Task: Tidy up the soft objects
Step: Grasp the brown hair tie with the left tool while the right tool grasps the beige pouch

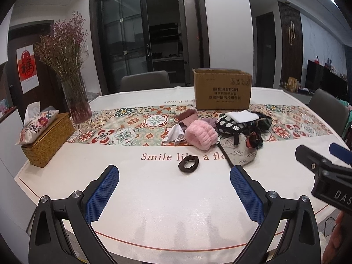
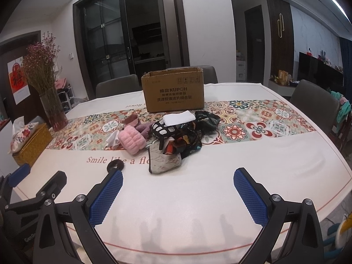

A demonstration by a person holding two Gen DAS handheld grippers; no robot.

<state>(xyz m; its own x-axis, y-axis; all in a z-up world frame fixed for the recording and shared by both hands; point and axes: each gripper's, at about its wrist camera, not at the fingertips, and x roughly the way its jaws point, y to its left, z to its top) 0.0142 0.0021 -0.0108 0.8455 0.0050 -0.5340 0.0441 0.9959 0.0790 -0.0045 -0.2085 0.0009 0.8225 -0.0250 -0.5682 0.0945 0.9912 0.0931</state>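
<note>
Both grippers, left gripper [image 1: 174, 176] and right gripper [image 2: 178, 180], are held with fingers apart; a brown hair tie [image 1: 188, 164] is seen at 12 o'clock of the left.

dark glass sliding doors [image 1: 140, 35] behind grey chairs [image 2: 116, 85].

Fluffy pink headband [image 1: 200, 134], matt cardboard box [image 1: 222, 89], woven wicker basket [image 1: 47, 140].

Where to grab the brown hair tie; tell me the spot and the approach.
Grip the near arc of the brown hair tie, coming straight down with the left gripper, one finger inside the hole and one outside. It lies flat on the tablecloth, apart from the pile, so a sideways pinch would likely slide it.
</note>
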